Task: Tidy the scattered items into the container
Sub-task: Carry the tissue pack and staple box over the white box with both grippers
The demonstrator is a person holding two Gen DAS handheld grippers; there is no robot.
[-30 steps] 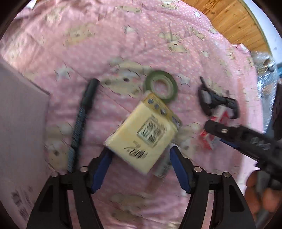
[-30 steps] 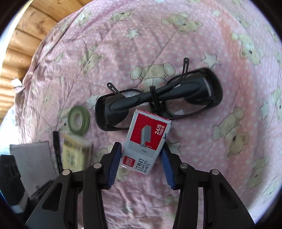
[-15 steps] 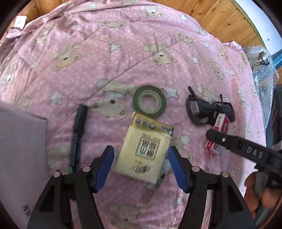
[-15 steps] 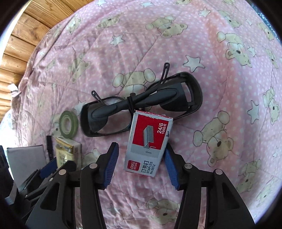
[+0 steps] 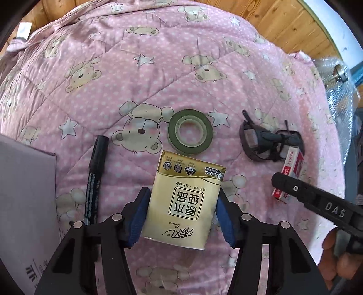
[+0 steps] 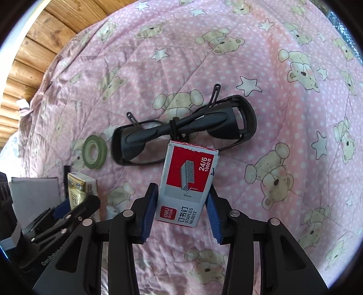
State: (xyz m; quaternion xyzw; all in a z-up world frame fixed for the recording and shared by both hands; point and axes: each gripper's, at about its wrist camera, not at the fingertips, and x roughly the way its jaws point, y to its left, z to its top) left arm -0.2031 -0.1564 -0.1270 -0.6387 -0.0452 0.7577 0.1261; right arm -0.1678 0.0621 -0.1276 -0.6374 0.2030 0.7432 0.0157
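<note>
Quilt: a pink quilt (image 5: 95,45) with bears and stars carries everything; bare cloth lies wide above the tape and glasses in both views; wood floor (image 5: 283,20) shows past its far edge.
Container: a grey box (image 5: 25,192) sits at the left edge of the left view, its near corner just beside the pen; its inside is out of view.
Left gripper: the left gripper (image 5: 181,215) has its blue pads against both long sides of the tissue pack (image 5: 183,199), clenched on it; whether the pack is off the quilt, I cannot tell.
Right gripper: the right gripper (image 6: 181,211) grasps the staple box (image 6: 187,183) by its two sides, jaws set about as wide as the box; the box's far end overlaps the glasses (image 6: 183,129) in the picture; touching or not, I cannot tell.
Room: the tape roll (image 5: 190,135) lies just beyond the pack; the pen (image 5: 95,179) lies between pack and grey box, apart from both.
Count: one tissue pack; one staple box; one tape roll; one pen; one pair of glasses; one grey box; two grippers.
</note>
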